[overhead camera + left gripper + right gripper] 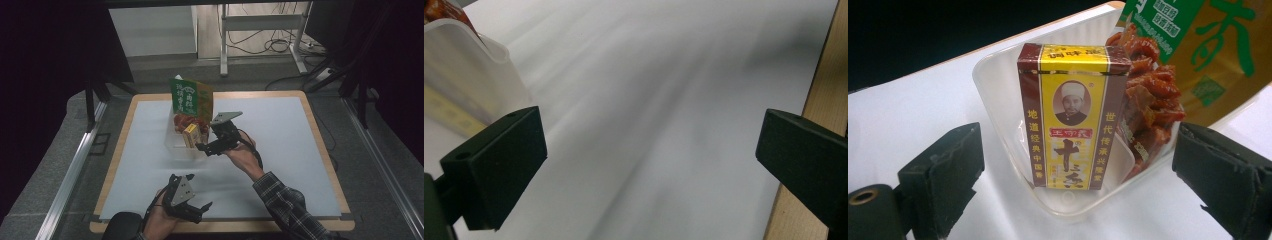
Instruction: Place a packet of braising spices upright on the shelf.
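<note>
Dark curtains and a grey floor surround the wooden-edged surface point(320, 145), which carries a white mat. Near the mat's centre stands a translucent plastic container point(175, 145); it holds a yellow-and-maroon spice box point(190, 135) standing upright, a packet of red snack pieces point(184, 121) and a tall green-and-orange bag point(191, 98) leaning at the far side. The right tool point(209, 148), held in the person's right hand point(241, 155), hovers just beside the container on its near right side, jaws spread and holding nothing. From the right gripper view, the spice box point(1070, 117) stands upright inside the container point(998, 95) between the two open jaws but farther off, with the red snack pieces point(1148, 105) and the bag point(1208, 55) behind it. The left tool point(197, 210), held in the left hand point(160, 220), rests near the surface's front edge, well apart from the container, jaws spread and empty. From the left gripper view, the container's rim point(469, 60) appears at upper left.
</note>
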`<state>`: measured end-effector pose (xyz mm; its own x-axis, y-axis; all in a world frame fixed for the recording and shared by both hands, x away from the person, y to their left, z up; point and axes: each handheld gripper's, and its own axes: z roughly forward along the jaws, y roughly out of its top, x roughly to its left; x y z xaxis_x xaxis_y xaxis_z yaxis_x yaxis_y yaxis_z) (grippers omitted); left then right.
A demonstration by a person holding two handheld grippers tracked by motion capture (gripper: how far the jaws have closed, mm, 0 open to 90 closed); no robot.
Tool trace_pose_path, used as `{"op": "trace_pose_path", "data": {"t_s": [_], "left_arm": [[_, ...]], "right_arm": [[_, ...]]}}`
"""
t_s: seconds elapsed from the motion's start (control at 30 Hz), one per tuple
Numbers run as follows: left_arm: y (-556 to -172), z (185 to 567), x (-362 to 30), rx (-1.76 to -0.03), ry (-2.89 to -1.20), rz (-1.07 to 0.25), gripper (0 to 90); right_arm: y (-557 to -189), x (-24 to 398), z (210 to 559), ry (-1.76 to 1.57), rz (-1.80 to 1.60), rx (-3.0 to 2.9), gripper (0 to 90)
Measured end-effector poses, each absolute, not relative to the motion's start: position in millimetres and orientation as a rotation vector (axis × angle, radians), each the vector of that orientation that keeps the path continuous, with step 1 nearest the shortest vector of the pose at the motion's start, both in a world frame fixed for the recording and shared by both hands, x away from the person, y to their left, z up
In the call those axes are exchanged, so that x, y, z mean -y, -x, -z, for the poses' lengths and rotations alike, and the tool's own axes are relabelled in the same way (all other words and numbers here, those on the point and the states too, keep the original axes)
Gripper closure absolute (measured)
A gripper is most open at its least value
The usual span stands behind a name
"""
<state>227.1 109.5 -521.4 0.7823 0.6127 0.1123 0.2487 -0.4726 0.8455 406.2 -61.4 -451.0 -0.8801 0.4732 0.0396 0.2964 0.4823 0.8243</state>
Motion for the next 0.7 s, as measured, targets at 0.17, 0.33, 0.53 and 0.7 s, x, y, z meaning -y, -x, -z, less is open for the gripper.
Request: {"op": "trace_pose_path", "data": {"t_s": [0.17,0.33,0.53,0.7], "left_arm": [[-227,521,-110,-0.646,-2.059,-0.51,0.0],[-228,521,-111,-0.647,-2.059,-0.511,0.0],[-228,520,-112,-0.65,-2.052,-0.513,0.0],[-228,520,-112,-0.662,-2.037,-0.504,0.0]], "right_arm": [[-404,66,450,-0.66,-1.338,-2.535,5.8],[-402,72,449,-0.661,-1.327,-2.532,5.5],[-398,80,447,-0.666,-1.313,-2.538,4.3],[-394,88,445,-0.673,-1.309,-2.536,3.6]]}}
